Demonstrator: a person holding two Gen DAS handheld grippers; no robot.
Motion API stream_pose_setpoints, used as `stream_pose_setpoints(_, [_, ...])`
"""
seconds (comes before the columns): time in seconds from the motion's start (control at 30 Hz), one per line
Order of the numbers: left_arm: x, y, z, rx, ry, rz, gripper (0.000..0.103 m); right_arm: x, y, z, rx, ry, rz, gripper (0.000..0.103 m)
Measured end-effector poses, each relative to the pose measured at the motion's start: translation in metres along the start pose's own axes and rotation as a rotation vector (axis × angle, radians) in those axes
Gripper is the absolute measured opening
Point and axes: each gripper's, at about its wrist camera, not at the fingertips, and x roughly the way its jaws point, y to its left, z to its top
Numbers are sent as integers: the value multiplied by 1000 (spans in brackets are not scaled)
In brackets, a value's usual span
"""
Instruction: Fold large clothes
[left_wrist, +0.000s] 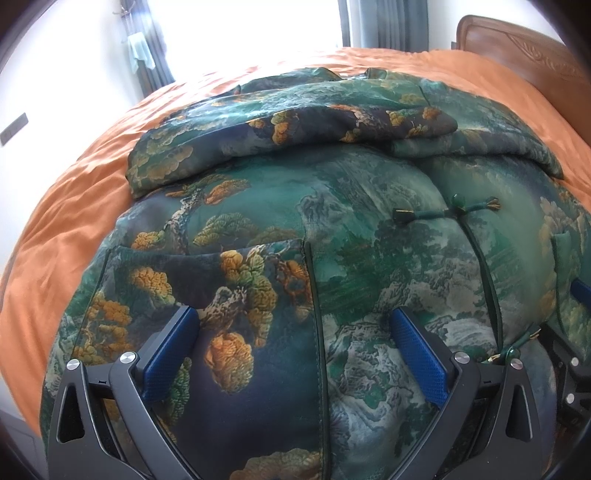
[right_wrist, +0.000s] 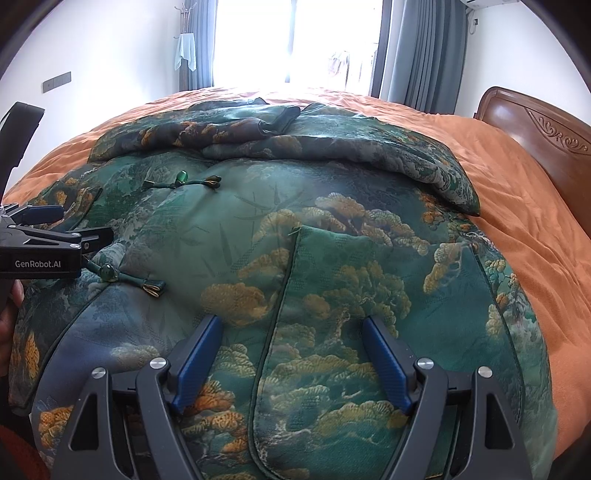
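Note:
A large green jacket printed with pine trees and mountains lies spread on the orange bed, front side up. Its sleeves are folded across the chest at the far end. Knot buttons close the front. My left gripper hovers open over the lower left panel, blue pads wide apart, nothing between them. In the right wrist view the jacket fills the frame; my right gripper is open above a patch pocket. The left gripper shows at the left edge.
A carved wooden headboard stands at the right of the bed. Behind the bed a bright window with grey curtains. A coat stand with a pale cloth is by the wall. A person's hand holds the left tool.

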Motion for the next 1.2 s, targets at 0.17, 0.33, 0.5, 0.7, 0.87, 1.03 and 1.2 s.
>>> stream_pose_setpoints(0.17, [-1, 0, 0, 11, 5, 3, 102, 0, -1, 0, 2, 2, 1, 80])
stream_pose_setpoints(0.33, [-5, -1, -3, 31, -7, 7, 102, 0, -1, 1, 2, 3, 0, 80])
stream_pose_setpoints(0.5, [-7, 3, -5, 31, -6, 2, 102, 0, -1, 1, 3, 4, 1, 80])
stream_pose_setpoints(0.7, [-22, 14, -5, -5, 0, -47, 102, -10, -15, 5, 64, 11, 52, 80])
stream_pose_setpoints(0.87, [-46, 45, -10, -42, -22, -78, 103, -29, -26, 10, 103, -13, 69, 80])
stream_pose_setpoints(1.03, [-67, 87, -10, -112, -33, -93, 102, -54, -37, 19, 107, -74, 73, 80])
stream_pose_setpoints(1.2, [-90, 133, -16, -170, -48, -60, 103, -74, -65, 21, 135, -90, 65, 80])
